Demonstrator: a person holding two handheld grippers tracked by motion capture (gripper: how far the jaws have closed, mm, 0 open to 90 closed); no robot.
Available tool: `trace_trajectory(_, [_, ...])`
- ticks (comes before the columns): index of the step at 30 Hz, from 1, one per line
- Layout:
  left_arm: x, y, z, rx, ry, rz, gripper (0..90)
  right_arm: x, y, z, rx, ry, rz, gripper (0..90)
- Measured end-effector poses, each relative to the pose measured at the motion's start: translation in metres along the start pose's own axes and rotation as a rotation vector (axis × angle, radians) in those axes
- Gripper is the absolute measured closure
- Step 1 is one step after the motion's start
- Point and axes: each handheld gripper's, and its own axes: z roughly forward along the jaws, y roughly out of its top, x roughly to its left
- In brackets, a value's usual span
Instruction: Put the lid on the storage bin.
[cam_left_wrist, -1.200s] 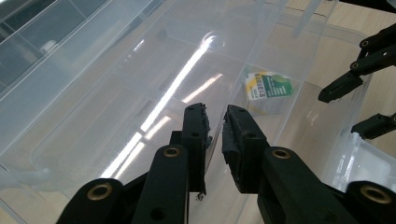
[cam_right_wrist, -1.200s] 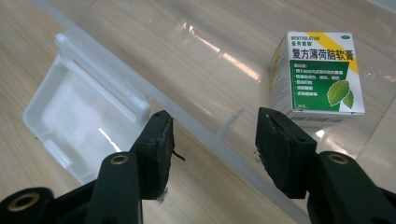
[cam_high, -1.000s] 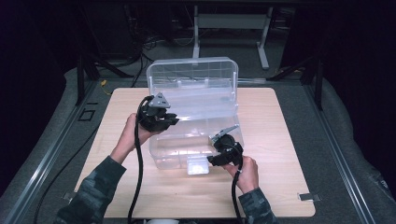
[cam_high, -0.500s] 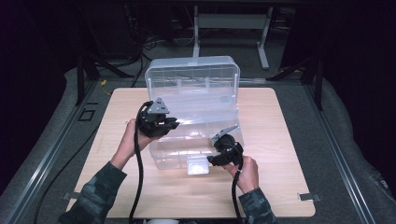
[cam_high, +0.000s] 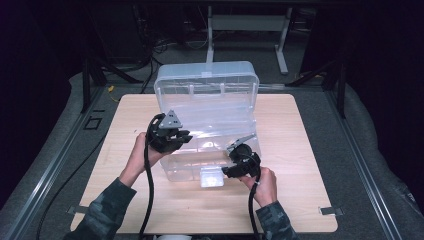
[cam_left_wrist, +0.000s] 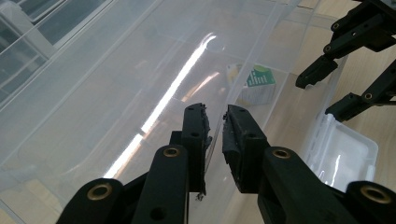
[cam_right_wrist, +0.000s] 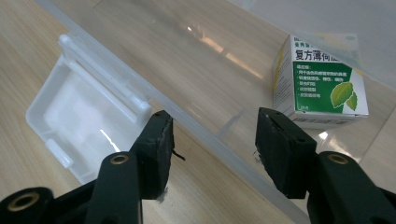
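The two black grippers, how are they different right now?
The left gripper has its jaws pinched nearly together on the clear box wall; the right gripper holds its jaws wide apart, straddling the front rim. Left sits by the box's side, right by the white latch. Both are black.

Bright lit table (cam_high: 310, 150), dark surroundings, glare streak on plastic box (cam_left_wrist: 177, 84)

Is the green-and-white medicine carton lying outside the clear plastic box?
No, the right gripper view shows the medicine carton resting inside the clear plastic box, behind its front wall.
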Motion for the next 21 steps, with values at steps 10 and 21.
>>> trace_trajectory(10, [-0.005,-0.005,0.0,-0.001,-0.004,0.007,77.5,-0.001,0.0,0.0,0.001,0.006,0.0,47.2])
trace_trajectory(21, [-0.012,-0.011,0.0,-0.03,0.034,0.03,76.5,-0.001,0.0,0.0,0.003,0.014,0.002,47.2])
